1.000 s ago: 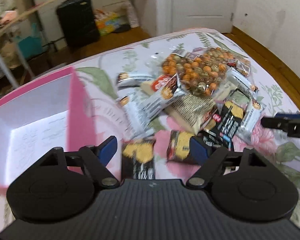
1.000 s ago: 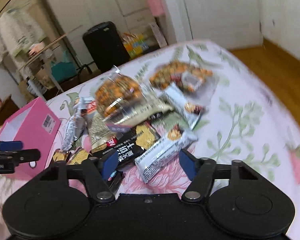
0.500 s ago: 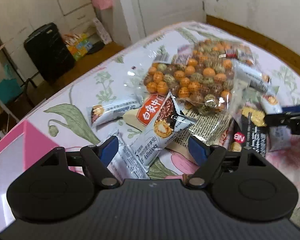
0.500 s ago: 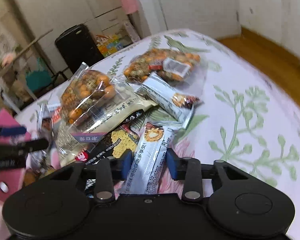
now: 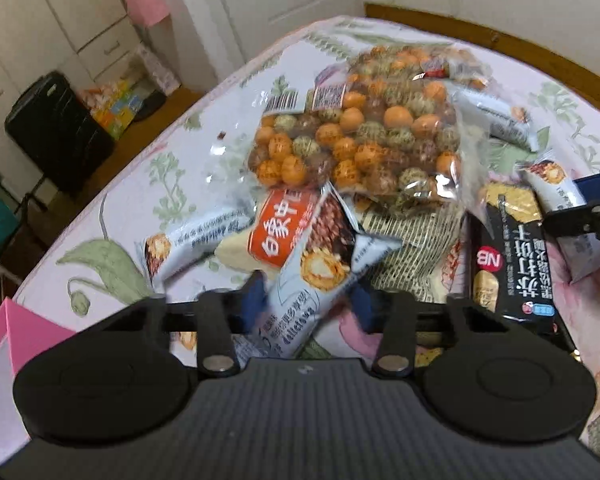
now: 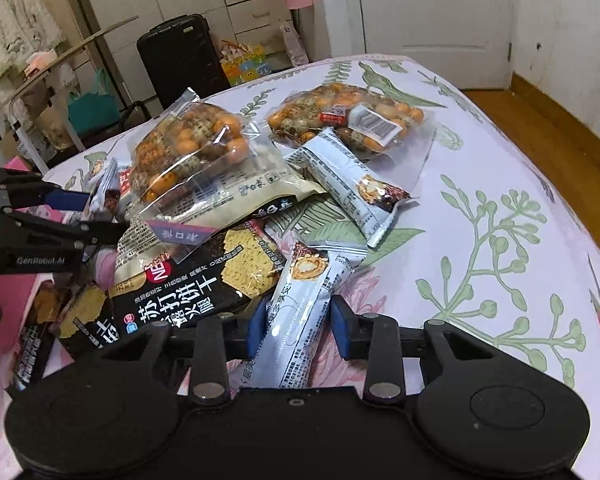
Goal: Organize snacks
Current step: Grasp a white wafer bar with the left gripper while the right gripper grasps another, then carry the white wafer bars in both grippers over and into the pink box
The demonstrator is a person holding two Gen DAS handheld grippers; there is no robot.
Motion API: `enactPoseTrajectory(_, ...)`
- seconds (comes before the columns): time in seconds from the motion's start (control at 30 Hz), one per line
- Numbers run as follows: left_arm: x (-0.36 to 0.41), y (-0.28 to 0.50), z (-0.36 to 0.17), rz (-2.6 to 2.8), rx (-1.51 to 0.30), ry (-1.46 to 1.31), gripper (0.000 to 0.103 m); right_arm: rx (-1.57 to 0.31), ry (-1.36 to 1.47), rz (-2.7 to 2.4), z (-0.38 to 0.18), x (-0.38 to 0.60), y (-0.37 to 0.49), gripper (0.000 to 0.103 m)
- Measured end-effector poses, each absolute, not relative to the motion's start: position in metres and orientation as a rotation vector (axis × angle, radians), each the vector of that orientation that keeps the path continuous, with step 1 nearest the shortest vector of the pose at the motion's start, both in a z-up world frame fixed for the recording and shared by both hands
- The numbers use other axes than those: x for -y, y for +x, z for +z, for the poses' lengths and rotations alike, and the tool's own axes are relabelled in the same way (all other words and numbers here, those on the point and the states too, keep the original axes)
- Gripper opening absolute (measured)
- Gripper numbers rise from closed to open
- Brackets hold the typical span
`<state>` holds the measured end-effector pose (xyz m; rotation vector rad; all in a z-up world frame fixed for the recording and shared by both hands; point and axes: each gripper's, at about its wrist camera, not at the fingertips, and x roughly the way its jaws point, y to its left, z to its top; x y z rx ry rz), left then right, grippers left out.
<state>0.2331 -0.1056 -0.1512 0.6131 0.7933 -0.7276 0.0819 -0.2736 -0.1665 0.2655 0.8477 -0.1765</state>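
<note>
A pile of snacks lies on a floral sheet. In the left wrist view my left gripper [image 5: 306,300] is shut on a light-blue snack bar [image 5: 312,284] at the pile's near edge, below a clear bag of orange and brown balls [image 5: 360,144]. In the right wrist view my right gripper [image 6: 298,330] is shut on another light-blue snack bar [image 6: 304,316], beside a black cracker pack [image 6: 204,280]. The left gripper shows at the left edge of the right wrist view [image 6: 40,232]. A pink box [image 5: 4,344] sits at the lower left.
A second bag of balls [image 6: 348,120] and a third light-blue bar [image 6: 348,184] lie farther back. A black suitcase [image 6: 180,60] and cabinets stand beyond the bed. The wooden floor [image 6: 560,128] is on the right. An orange packet [image 5: 284,232] lies mid-pile.
My left gripper moved right from the pink box to the pile and closed on a light-blue bar. My right gripper closed on its light-blue bar.
</note>
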Motion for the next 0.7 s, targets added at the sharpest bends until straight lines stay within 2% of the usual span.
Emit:
enactPoseTrajectory(0.07, 0.108, 0.231, -0.150, -0.723, -0.792, 0.635, 0.028, -0.847, 0.267, -0.180, -0.165, 0.273, 0.081, 0.035)
enactPoseTrajectory(0.13, 0.106, 0.229, -0.145, -0.720, -0.794, 0.617, 0.027, -0.845, 0.310, -0.171, -0.161, 0.278, 0.079, 0.032)
enactPoseTrajectory(0.33, 0.092, 0.225, -0.114, -0.692, -0.803, 0.460, 0.026, -0.810, 0.333, -0.133, -0.133, 0.285, 0.068, 0.032)
enactPoseTrajectory(0.7, 0.046, 0.190, -0.067, -0.709, -0.883, 0.221, 0.026, -0.862, 0.343, 0.024, -0.094, 0.263, 0.056, 0.032)
